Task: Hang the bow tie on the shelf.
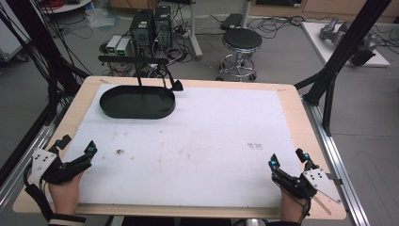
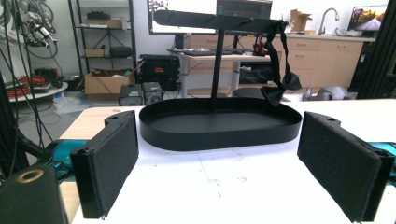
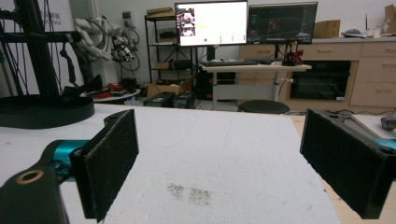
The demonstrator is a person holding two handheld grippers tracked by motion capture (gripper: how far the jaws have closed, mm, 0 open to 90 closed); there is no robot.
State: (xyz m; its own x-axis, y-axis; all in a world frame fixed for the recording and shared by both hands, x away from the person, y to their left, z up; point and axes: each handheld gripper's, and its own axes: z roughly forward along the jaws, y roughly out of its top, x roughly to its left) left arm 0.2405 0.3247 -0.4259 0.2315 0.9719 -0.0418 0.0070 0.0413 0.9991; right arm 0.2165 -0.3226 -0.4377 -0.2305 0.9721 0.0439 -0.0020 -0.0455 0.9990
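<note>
- The left gripper [image 1: 76, 143] rests at the near left corner of the table [image 1: 289, 101], held in a hand [image 1: 63, 193] that comes in from the bottom edge of the high view; its jaws stand wide apart with nothing between them.
- The right gripper [image 1: 288, 157] sits at the near right corner, held the same way, jaws likewise spread and empty; a grey three-cornered plate tops each gripper.
- In the left gripper view the two black padded jaws rise at either side, and the gap between them frames the white mat [image 2: 219, 177] and the tray beyond.
- In the right gripper view the jaws are also parted over bare mat, with a faint speckled stain [image 3: 189, 192] just ahead of them.
- The white mat [image 1: 188, 141] covers most of the tabletop and carries a few small dark marks near its middle.
- The black oval tray [image 1: 136, 101] stands at the far left of the mat, well apart from both grippers.
- A thin post rises from the tray to a black crossbar [image 2: 215, 19]; a black strap [image 2: 280, 70] hangs from the bar's right end, its lower end near the tray's rim.
- Beyond the table, a round black stool [image 1: 241, 40] stands on the floor.
</note>
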